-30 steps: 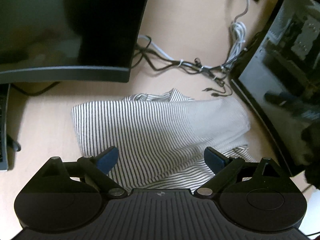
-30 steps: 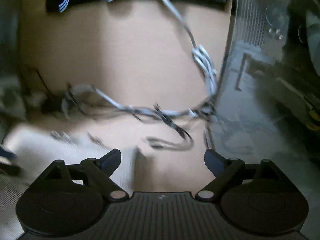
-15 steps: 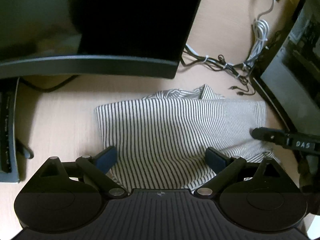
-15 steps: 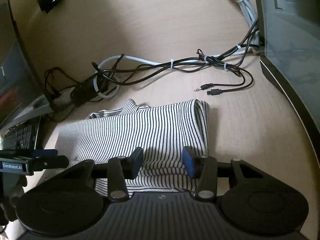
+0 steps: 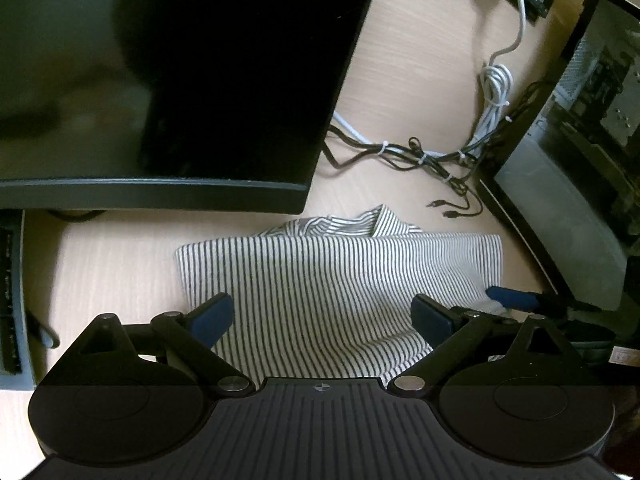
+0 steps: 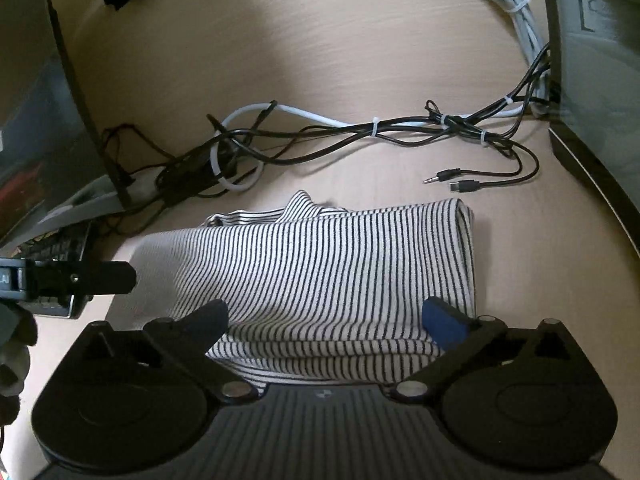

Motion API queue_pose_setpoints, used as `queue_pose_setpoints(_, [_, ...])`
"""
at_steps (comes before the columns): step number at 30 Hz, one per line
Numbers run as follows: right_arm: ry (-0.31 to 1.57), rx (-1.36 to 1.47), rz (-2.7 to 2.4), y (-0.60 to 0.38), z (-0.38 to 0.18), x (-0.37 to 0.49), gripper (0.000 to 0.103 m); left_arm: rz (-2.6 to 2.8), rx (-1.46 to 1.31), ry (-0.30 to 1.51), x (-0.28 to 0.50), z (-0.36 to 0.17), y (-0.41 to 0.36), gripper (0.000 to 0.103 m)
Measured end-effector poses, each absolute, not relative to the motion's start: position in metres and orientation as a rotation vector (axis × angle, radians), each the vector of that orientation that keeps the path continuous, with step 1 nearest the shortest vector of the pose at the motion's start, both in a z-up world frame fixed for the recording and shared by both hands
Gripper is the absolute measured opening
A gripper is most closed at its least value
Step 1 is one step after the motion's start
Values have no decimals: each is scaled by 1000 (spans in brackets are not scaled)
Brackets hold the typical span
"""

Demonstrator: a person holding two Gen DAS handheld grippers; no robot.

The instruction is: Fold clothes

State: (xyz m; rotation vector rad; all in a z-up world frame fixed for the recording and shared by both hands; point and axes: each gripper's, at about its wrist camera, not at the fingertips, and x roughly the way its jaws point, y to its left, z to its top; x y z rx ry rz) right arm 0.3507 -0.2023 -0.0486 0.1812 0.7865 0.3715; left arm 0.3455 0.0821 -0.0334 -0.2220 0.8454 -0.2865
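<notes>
A black-and-white striped shirt point(image 5: 340, 280) lies folded into a rectangle on the wooden desk, its collar poking out at the far edge. My left gripper point(image 5: 322, 318) hovers open above the shirt's near edge, fingers spread wide with nothing between them. In the right wrist view the same striped shirt point(image 6: 320, 272) lies flat, and my right gripper point(image 6: 326, 320) stands open over its near layered edge. A finger of the right gripper point(image 5: 516, 298) shows at the shirt's right side, and the left gripper's finger point(image 6: 80, 278) reaches in from the left.
A dark monitor point(image 5: 160, 80) stands behind the shirt at left and another screen point(image 5: 580, 160) leans at right. Tied cables point(image 6: 360, 132) and loose plugs point(image 6: 452, 182) lie on the desk point(image 6: 320, 40) beyond the collar. A keyboard point(image 5: 10, 300) sits at far left.
The right gripper swung down to the shirt, stood narrowed half a second ago, and has now spread open. The left gripper stayed open over the shirt, shifting slightly.
</notes>
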Motion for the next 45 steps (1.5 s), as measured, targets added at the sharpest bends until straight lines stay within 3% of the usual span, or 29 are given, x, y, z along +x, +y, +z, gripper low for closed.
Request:
queue_pose_setpoints(11, [846, 152, 399, -204, -31, 363, 100, -291, -233, 869, 358, -44, 82, 99])
queue_pose_setpoints(13, [757, 66, 381, -200, -18, 358, 90, -293, -236, 869, 359, -44, 83, 99])
queue_pose_setpoints(16, [728, -36, 330, -195, -15, 363, 50, -295, -240, 872, 360, -47, 82, 100])
queue_pose_setpoints(17, [762, -49, 311, -195, -22, 369, 46, -294, -243, 873, 360, -47, 83, 100])
queue_pose_setpoints(21, [830, -98, 304, -191, -39, 380, 44, -284, -260, 870, 355, -45, 89, 100])
queue_pose_setpoints(25, [728, -106, 374, -174, -8, 395, 43, -265, -328, 855, 344, -39, 102, 101])
queue_pose_setpoints(30, [768, -37, 415, -152, -27, 447, 41, -207, -395, 861, 324, -37, 121, 102])
queue_pose_setpoints(31, [786, -41, 427, -148, -35, 454, 36, -192, -403, 860, 319, -36, 126, 102])
queue_pose_setpoints(32, [792, -47, 442, -146, -37, 455, 21, -171, -418, 854, 314, -35, 133, 102])
queue_pose_setpoints(33, [783, -57, 457, -146, -33, 451, 12, -150, -433, 848, 308, -35, 140, 102])
queue_pose_setpoints(35, [766, -77, 487, -145, -25, 441, 6, -103, -474, 841, 299, -34, 153, 102])
queue_pose_setpoints(39, [718, -114, 552, -147, -2, 416, 5, -65, -575, 794, 279, -24, 175, 102])
queue_pose_setpoints(43, [644, -107, 632, -176, 49, 332, 5, -96, -635, 718, 258, -5, 189, 103])
queue_pose_setpoints(45, [677, -107, 650, -186, 48, 295, 5, -114, -636, 699, 251, 4, 191, 103])
